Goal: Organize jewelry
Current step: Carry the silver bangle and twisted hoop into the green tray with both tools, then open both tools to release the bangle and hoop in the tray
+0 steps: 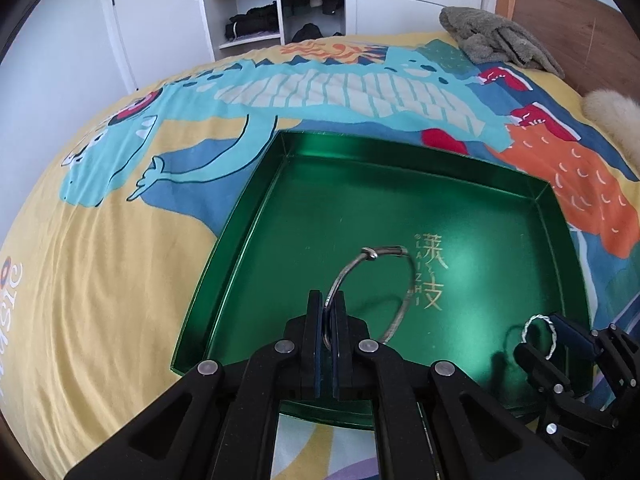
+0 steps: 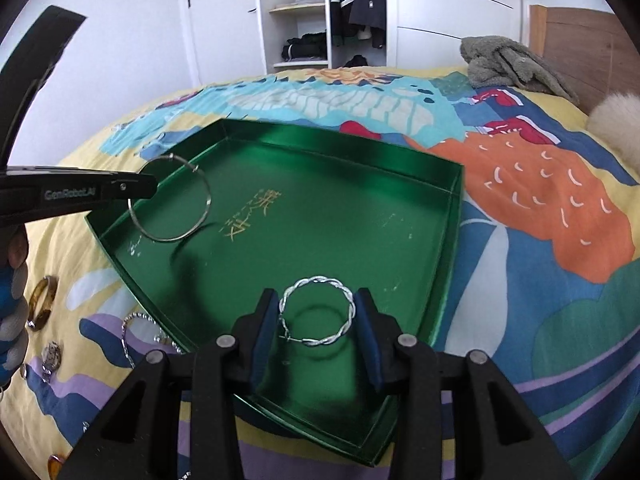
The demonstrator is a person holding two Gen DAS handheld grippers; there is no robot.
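Observation:
A shiny green tray [image 1: 400, 184] with gold lettering lies on the bed; it also shows in the right wrist view [image 2: 360, 184]. My left gripper [image 1: 330, 300] is shut on a large thin silver hoop [image 1: 406, 296] and holds it over the tray's near part. The same gripper [image 2: 150, 186] and hoop [image 2: 206, 200] show at the left of the right wrist view. My right gripper [image 2: 318, 304] holds a twisted silver ring [image 2: 344, 292] between its blue pads, just above the tray's near corner. That gripper [image 1: 548, 340] and ring [image 1: 554, 330] also show in the left wrist view.
Loose jewelry lies on the patterned bedspread left of the tray: an amber ring [image 2: 40, 302], a beaded silver hoop [image 2: 138, 320], small pieces [image 2: 52, 354]. A grey plush [image 2: 512, 64] and headboard [image 2: 592, 48] are at the far right. A wardrobe [image 2: 304, 12] stands behind.

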